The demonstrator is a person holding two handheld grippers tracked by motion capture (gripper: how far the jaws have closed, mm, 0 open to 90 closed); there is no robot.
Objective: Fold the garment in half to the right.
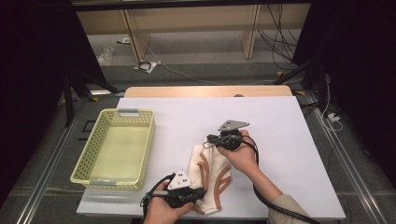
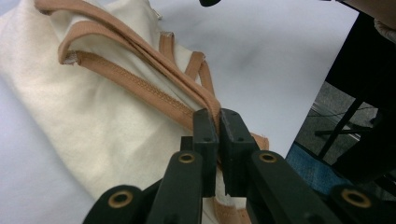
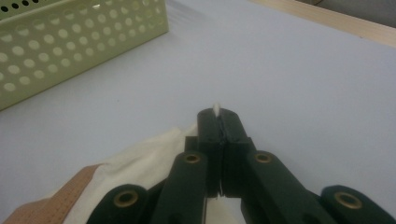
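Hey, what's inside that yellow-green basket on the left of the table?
Nothing shows inside the perforated plastic basket; its floor looks bare. The near wall hides a thin strip of the floor behind it.

You have a cream cloth bag (image 1: 209,175) with tan-brown straps (image 2: 140,51) lying flat and rumpled on the white table top, stretched between your two pairs of jaws. Its strap end sits clamped between the jaws of your left gripper (image 2: 219,116), with the cream body and looped straps spreading out ahead of them and to their left. A cream corner of it is pinched in your right gripper (image 3: 217,113), a sliver of fabric poking out past the tips, the rest trailing back below and left of those jaws.
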